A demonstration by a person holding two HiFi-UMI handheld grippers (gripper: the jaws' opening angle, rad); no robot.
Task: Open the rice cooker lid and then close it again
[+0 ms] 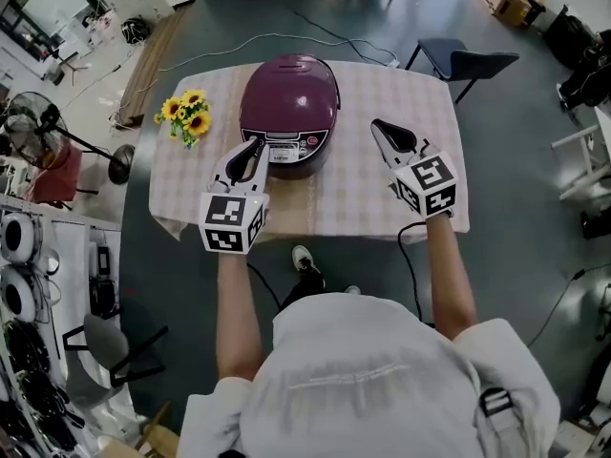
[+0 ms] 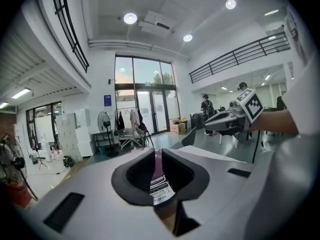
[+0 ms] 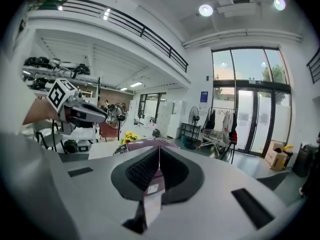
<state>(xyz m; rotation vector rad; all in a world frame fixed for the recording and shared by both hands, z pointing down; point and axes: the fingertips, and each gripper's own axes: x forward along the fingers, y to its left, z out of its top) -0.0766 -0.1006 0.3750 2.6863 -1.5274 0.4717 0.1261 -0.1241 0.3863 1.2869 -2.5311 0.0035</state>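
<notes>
The purple rice cooker [image 1: 289, 98] stands at the middle of the table with its lid down and its control panel facing me. My left gripper [image 1: 254, 145] hovers just in front of the cooker's left front. Its jaws stand a narrow gap apart with nothing between them, and in the left gripper view [image 2: 157, 166] the cooker's panel [image 2: 159, 186] shows through that gap. My right gripper [image 1: 379, 124] is in the air to the right of the cooker, apart from it, shut and holding nothing. In the right gripper view [image 3: 159, 161] the purple lid [image 3: 145, 144] lies ahead and to the left.
A checked cloth covers the table [image 1: 382, 198]. A bunch of sunflowers [image 1: 186, 114] lies at its left edge. A dark chair [image 1: 468, 62] stands behind the far right corner. A floor fan [image 1: 38, 122] and shelves are off to the left.
</notes>
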